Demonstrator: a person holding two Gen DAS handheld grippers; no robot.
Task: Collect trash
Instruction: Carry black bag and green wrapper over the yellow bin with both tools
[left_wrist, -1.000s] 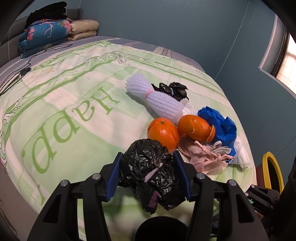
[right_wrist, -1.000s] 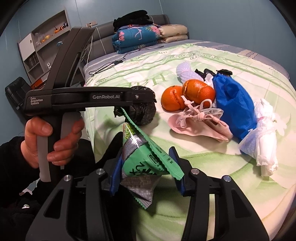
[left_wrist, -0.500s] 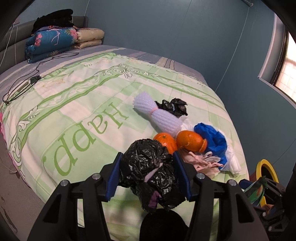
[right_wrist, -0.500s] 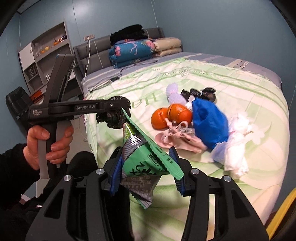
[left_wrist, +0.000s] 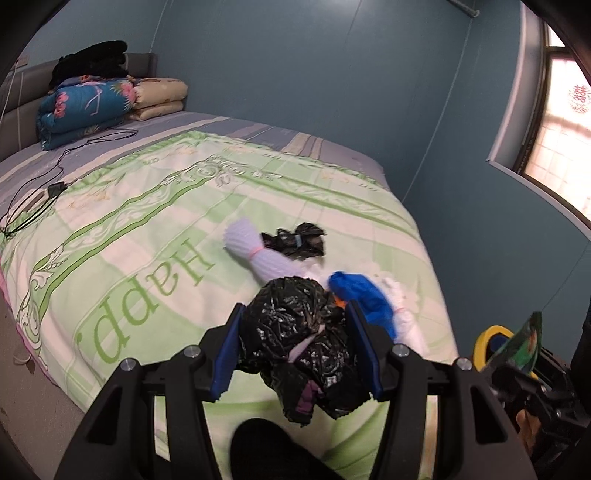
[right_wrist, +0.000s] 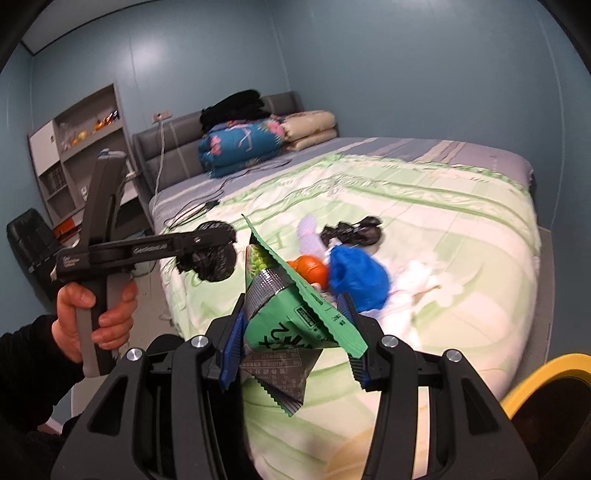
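Beside the bed (right_wrist: 424, 236), both hands are loaded: the left gripper (left_wrist: 295, 347) has its jaws closed against a crumpled black plastic bag (left_wrist: 299, 332), gripped across the middle so nothing spills, while the right gripper (right_wrist: 291, 332) pinches a green snack wrapper (right_wrist: 291, 306) by its folded body. Off the bed's foot corner sits a yellow-rimmed bin (right_wrist: 543, 373), presumably the destination. More litter waits on the bed: blue plastic bag (right_wrist: 358, 277), orange (right_wrist: 314, 269), white foam net (left_wrist: 255, 254).

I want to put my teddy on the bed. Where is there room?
The green quilt is bare around the "Happy" lettering, between the black cable and the white foam net. The far side is crowded: blue plastic bag, crumpled black bag.
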